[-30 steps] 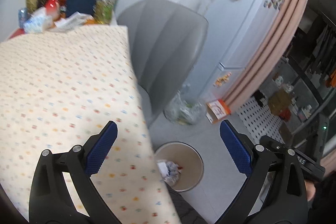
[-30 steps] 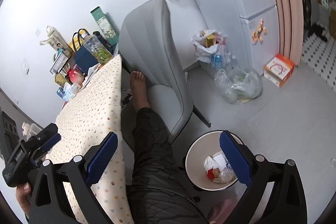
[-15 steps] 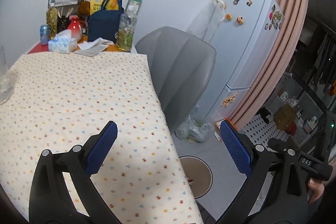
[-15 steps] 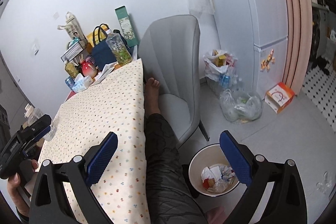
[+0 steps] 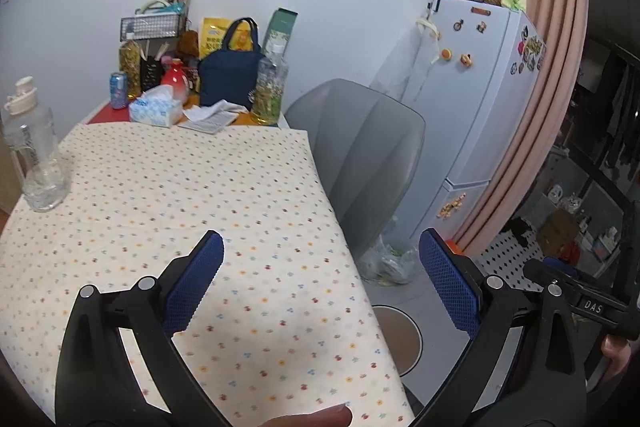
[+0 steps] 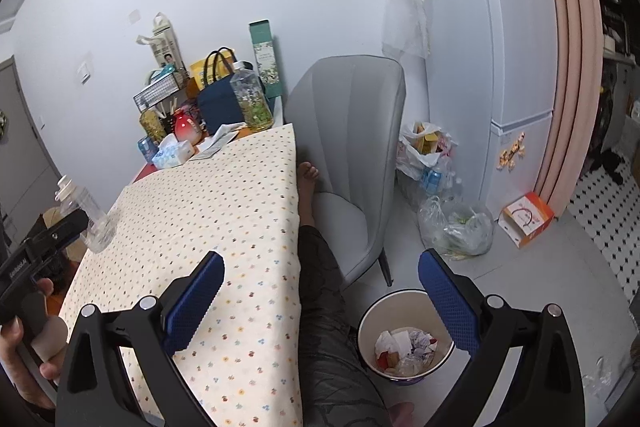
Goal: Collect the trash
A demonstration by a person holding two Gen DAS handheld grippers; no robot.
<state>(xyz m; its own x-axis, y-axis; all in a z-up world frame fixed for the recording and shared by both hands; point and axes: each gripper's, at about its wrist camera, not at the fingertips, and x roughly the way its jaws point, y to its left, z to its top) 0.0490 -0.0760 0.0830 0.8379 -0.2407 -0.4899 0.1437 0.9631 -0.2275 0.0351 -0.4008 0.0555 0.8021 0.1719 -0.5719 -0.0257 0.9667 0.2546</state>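
Both grippers gape empty — left gripper (image 5: 320, 273), right gripper (image 6: 320, 273) — above the table (image 5: 160, 195)

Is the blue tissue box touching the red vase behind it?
Cannot tell. In both wrist views the tissue box overlaps the red vase, so no gap or contact shows plainly.

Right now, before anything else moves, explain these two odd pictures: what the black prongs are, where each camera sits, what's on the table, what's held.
No robot here: a person holds two hand-held grippers, each with a fisheye camera looking along its blue-padded fingers. One picture comes from the left gripper, the other from the right gripper. Both are open and hold nothing. On the dotted tablecloth stands a clear bottle; at the far end are a tissue box, a navy bag and more clutter. On the floor, the trash bin already holds crumpled waste.
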